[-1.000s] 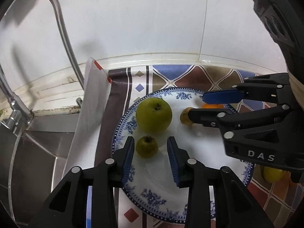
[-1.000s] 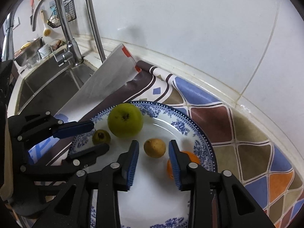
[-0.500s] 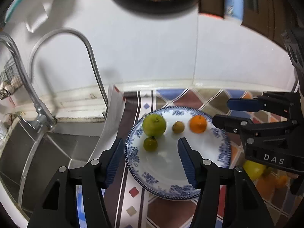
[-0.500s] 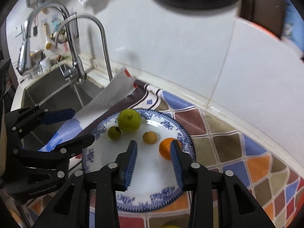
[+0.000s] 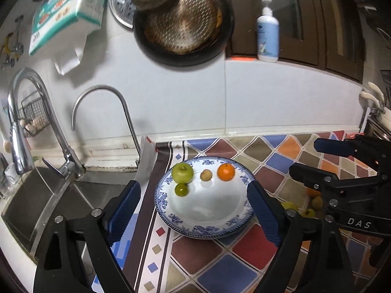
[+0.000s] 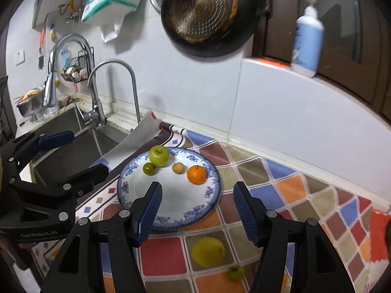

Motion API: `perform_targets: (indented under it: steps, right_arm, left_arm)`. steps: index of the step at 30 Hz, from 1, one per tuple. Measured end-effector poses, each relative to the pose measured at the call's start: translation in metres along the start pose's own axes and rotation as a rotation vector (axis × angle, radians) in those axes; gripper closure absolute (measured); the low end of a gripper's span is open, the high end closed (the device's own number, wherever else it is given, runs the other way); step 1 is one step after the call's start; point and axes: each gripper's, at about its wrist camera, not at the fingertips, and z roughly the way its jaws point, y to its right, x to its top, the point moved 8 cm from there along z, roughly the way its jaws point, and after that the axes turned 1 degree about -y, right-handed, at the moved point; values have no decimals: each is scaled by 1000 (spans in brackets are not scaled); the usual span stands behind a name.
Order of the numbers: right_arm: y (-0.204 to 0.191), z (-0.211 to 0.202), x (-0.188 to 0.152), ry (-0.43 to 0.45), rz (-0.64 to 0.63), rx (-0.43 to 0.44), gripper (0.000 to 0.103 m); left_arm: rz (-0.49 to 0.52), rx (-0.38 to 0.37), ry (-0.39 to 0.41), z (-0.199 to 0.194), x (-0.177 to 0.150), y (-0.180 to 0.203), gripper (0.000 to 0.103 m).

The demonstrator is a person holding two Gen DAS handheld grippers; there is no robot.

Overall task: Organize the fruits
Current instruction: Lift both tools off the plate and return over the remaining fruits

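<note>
A blue-patterned plate on the tiled counter holds a green apple, a small green fruit, a small yellow fruit and an orange. My left gripper hangs back above the plate's near side. Its jaws are opening wide and nothing is between them. My right gripper is also opening, empty, above the plate's near right edge. A big yellow fruit and a small green one lie loose on the counter.
A steel sink with two faucets lies left of the plate. More loose fruit sits on the counter at the right. A dark pan, a tissue pack and a soap bottle are up on the wall.
Both grippers have pulled back and up from the plate. Their jaws have spread from narrow to wide, leaving the small green and small yellow fruits on the plate.
</note>
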Motion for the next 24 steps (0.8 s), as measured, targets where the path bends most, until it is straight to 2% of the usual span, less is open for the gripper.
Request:
perform_targets:
  steps: [7,14,24]
  right_arm:
    - [15,-50,-17,59,49,-66,38]
    - [30,-84,-42,77,91,-127,37]
    - [54,-119,-82,69,183,-195,38]
  left_arm:
    - [68,11,84,-38,-1,25,7]
    - [94,-1,145,-65,-7,50,7]
    - [164,-76,182,-78,-19,89,5]
